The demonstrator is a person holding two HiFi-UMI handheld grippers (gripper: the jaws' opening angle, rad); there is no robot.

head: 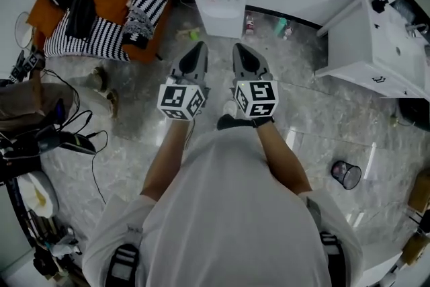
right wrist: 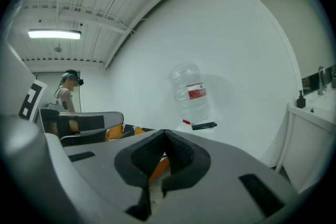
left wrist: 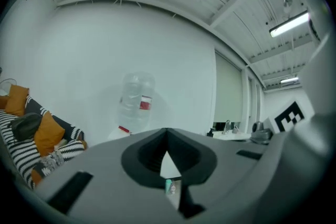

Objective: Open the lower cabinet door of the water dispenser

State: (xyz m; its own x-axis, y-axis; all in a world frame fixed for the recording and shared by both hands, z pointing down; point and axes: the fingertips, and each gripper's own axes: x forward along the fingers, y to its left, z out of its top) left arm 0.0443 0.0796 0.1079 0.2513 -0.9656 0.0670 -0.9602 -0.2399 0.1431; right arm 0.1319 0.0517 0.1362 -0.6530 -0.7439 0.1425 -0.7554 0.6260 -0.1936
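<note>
The white water dispenser (head: 218,0) stands against the far wall, its lower front (head: 223,22) facing me. A clear bottle (left wrist: 137,99) sits on top of it, also visible as the bottle (right wrist: 191,94) in the right gripper view. Both grippers are held side by side at floor-tile distance short of it, pointing at it. My left gripper (head: 196,52) has its jaws together with nothing between them, seen again as the left gripper (left wrist: 167,134). My right gripper (head: 243,52) is likewise shut and empty, its tips meeting at the right gripper (right wrist: 165,136). Neither touches the dispenser.
A seat with striped blanket and orange cushions (head: 107,10) stands left of the dispenser. A white sink cabinet (head: 376,44) is at the right. Small bottles (head: 281,27) lie by the wall, a wire bin (head: 346,175) on the floor, cables (head: 74,138) at left.
</note>
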